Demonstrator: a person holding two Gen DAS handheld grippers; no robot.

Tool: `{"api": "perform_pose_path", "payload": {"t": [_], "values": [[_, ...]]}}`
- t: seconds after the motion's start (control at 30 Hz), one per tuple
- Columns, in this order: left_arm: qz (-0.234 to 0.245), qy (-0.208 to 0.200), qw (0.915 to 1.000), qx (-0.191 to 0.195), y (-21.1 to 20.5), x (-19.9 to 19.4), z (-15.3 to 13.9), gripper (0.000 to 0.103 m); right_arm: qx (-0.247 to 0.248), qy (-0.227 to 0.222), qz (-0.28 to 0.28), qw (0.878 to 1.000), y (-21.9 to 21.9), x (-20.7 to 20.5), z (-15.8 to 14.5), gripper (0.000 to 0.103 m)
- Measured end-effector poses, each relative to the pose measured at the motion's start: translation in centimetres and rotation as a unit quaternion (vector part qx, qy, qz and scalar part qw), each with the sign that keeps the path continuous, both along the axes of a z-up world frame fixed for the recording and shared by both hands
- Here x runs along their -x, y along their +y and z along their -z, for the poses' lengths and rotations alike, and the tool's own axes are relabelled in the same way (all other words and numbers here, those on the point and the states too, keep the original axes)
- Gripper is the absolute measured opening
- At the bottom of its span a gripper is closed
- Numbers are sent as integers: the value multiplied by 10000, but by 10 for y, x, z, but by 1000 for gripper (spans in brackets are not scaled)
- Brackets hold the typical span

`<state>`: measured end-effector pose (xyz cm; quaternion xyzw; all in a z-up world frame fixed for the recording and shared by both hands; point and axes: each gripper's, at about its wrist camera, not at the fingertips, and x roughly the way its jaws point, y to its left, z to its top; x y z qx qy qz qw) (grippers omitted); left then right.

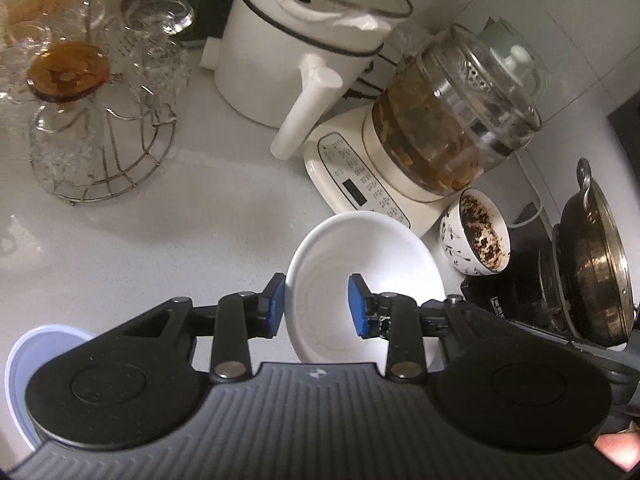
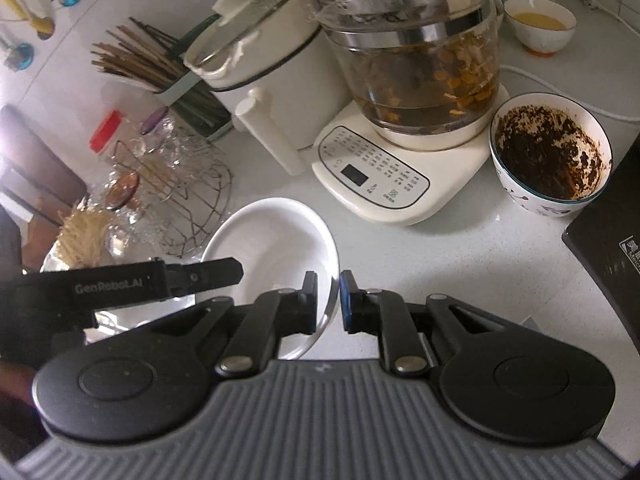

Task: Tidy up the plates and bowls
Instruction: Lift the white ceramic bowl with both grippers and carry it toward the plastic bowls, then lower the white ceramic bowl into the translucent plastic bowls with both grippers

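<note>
A white plate (image 1: 372, 256) is held above the white counter, and it also shows in the right wrist view (image 2: 276, 240). My left gripper (image 1: 318, 306) is open, its blue pads astride the plate's left rim with a wide gap. My right gripper (image 2: 329, 302) is shut on the plate's right rim, pads pinching it. The left gripper's black finger (image 2: 200, 276) shows over the plate's left side in the right wrist view. A patterned bowl (image 1: 478, 234) with dark residue stands right of the plate; it also shows in the right wrist view (image 2: 550, 152).
A glass kettle on a cream base (image 2: 384, 176), a white pot (image 1: 296, 40), a wire rack with glassware (image 1: 100, 120), a chopstick holder (image 2: 192, 96), a black stove with wok (image 1: 592, 264), a small bowl of yellow liquid (image 2: 538, 24) and a pale blue-rimmed dish (image 1: 24, 364) crowd the counter.
</note>
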<state>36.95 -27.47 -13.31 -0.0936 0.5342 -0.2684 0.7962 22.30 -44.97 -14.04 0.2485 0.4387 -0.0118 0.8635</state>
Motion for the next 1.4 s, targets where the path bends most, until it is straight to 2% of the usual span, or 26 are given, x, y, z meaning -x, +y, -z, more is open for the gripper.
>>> {"api": "perform_pose_path", "payload": {"t": [0.4, 0.57, 0.8, 1.03, 1.13, 1.4], "values": [[-668, -48, 9977, -62, 35, 34, -6, 37, 123, -188, -749, 9969, 24, 2, -15, 15], [-900, -157, 9958, -71, 54, 48, -14, 37, 28, -276, -939, 9952, 35, 6, -21, 15], [-1193, -50, 9928, -122, 85, 62, -14, 37, -19, -338, -1239, 9917, 62, 2, -24, 15], [-1213, -174, 9923, -149, 118, 68, -24, 38, -60, -564, -1197, 9912, 91, 2, -39, 15], [-1224, -250, 9920, -175, 131, 73, -31, 46, 4, -710, -1317, 9887, 107, 4, -47, 15], [-1504, -180, 9885, -21, 165, 75, -32, 47, 57, -666, -1543, 9858, 134, -4, -49, 16]]}}
